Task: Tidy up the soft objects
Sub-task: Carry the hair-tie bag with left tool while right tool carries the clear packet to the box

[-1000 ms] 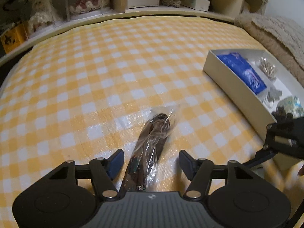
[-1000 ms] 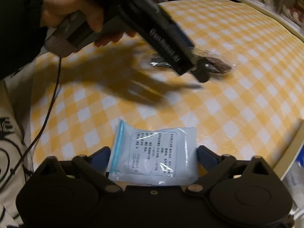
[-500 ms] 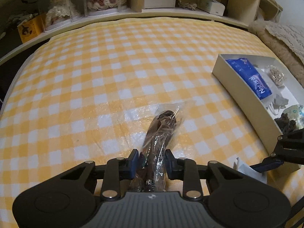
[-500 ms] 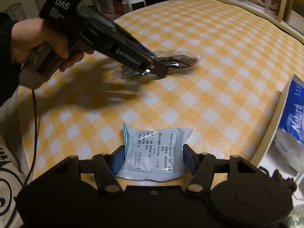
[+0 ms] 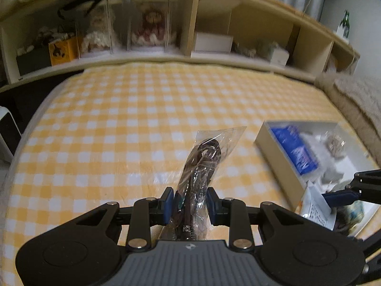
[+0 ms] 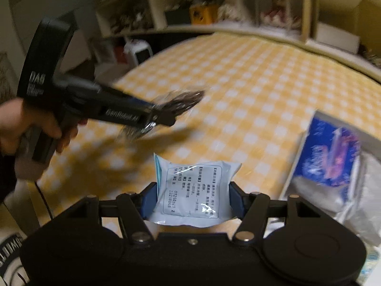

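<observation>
Left claw (image 5: 189, 201) closed down on the clear packet of dark cord (image 5: 202, 159), blue pads pressing its lower end, the rest of the packet sticking out forward and lifted clear of the yellow checked bed cover (image 5: 119, 124). Right claw (image 6: 193, 199) likewise clamped, jaws only partly closed because of the bulk between them — holding the white labelled pouch (image 6: 194, 188) by its two side edges, also off the cover. Seen from the right wrist, the left claw (image 6: 152, 119) carrying its packet (image 6: 178, 102) in mid-air, blurred.

Just beyond, to the right: the open white box (image 5: 273, 150), its near wall beside the pouch. Inside already — a blue printed pack (image 5: 295, 150), a small clear bag of pale bits (image 5: 334, 143), some white wrapping, and something dark and something patterned near the front corner, too blurred to name.

By the look of it, well along: several soft items boxed, none visible loose on the bed cover, two in hand and not yet placed. Left to do, judging from this: carrying both over the box wall and letting go, pouch first since it is nearest.

Count: two claws, two held packets, one box, one blue pack, one clear bag; the remaining box contents uncountable through the blur
</observation>
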